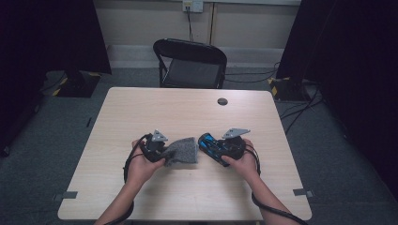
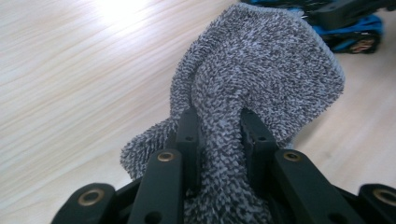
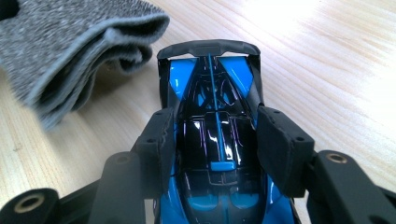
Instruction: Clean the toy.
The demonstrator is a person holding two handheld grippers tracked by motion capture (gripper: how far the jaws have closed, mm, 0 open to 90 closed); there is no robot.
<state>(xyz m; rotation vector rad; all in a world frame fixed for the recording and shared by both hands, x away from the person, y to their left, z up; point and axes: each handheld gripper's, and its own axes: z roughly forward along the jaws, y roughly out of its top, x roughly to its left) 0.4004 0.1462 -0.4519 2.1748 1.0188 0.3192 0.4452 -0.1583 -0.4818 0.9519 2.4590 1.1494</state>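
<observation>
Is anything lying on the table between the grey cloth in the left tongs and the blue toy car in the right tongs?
Nothing visible does. The left tongs pinch the grey cloth, the right tongs clamp the blue toy car by its sides, and between the cloth's edge and the car's spoiler end lies a narrow strip of bare table.

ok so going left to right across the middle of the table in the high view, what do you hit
left gripper → grey cloth pinched in its jaws → blue and black toy car → right gripper, clamped on the car's sides
</observation>
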